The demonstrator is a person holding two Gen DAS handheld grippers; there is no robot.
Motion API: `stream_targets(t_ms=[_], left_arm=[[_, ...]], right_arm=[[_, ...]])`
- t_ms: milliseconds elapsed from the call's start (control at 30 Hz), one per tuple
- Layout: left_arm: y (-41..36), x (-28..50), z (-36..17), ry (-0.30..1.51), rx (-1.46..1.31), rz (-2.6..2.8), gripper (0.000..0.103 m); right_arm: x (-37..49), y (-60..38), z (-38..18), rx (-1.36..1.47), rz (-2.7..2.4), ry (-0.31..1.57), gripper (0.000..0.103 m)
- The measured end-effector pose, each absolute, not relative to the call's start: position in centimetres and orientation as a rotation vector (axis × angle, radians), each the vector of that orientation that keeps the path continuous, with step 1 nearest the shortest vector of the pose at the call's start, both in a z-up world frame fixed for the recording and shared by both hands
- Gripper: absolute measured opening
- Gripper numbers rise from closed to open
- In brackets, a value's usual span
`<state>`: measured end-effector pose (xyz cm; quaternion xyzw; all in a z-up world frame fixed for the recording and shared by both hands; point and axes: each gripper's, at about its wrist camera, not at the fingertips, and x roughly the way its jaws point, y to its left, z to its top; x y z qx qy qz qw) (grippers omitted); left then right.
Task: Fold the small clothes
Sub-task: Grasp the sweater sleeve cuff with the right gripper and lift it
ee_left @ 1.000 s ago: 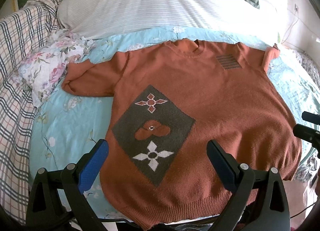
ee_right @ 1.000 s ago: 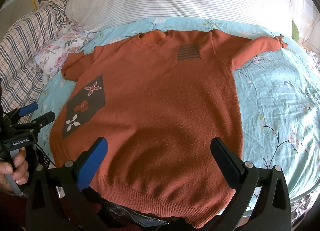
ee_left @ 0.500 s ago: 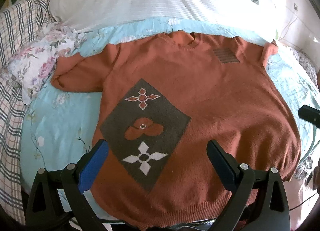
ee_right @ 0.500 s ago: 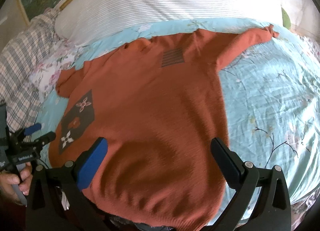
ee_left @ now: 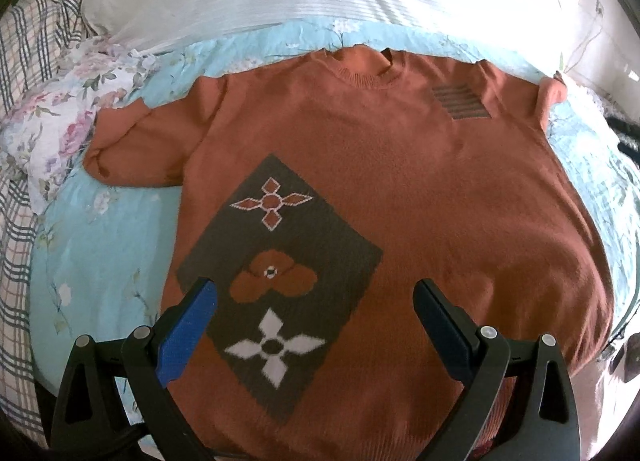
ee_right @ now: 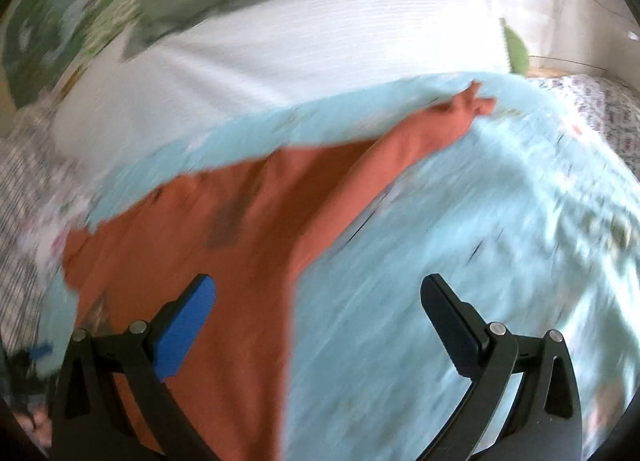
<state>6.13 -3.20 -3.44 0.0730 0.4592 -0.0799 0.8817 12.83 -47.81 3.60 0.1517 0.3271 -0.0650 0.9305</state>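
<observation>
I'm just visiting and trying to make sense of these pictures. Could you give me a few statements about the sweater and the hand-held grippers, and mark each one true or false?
1. The orange sweater lies spread out on the light blue floral sheet. True.
2. The left hand-held gripper is clamped on the hem. False: its jaws stand open, holding nothing.
3. The sweater's dark panel shows flower shapes. True.
4. The right hand-held gripper holds the sleeve. False: it is open, apart from the sleeve.
5. The sweater is already folded in half. False: it is unfolded.
</observation>
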Motion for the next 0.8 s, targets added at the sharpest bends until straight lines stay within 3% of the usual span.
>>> stream_targets(t_ms=[67,133,200,300,600,700,800], left_arm=[[-3.6,7.0,-3.7,0.96,0.147,-0.168,0.099],[-4.0,7.8,-3.9,0.967,0.147,-0.171,0.099],[-4.6,8.7,-4.3,0.977,0.155,-0.173,0.099],[-5.4,9.9,-4.9,0.99,0.163,-0.178,0.099],[-7.3,13.1,-7.4,1.064,0.19,-0.173,0.099],[-7.7,13.5,-7.8,1.074,0.191,-0.177,0.099],[-7.8,13.5,-7.9,1.076,0.19,-0.183,0.099]], right_arm=[[15.0,-50.7,4.0,0.338,-0.168,0.649,0.096],[17.7,-54.1,4.1,0.372,-0.224,0.651,0.077],[20.5,-58.2,4.1,0.437,-0.266,0.646,0.067],[24.4,-62.1,3.8,0.442,-0.337,0.651,0.062],[32.2,-69.0,1.4,0.46,-0.38,0.707,0.06],[33.3,-69.7,0.2,0.469,-0.365,0.749,0.035],[32.9,-68.2,0.8,0.459,-0.315,0.736,0.019]])
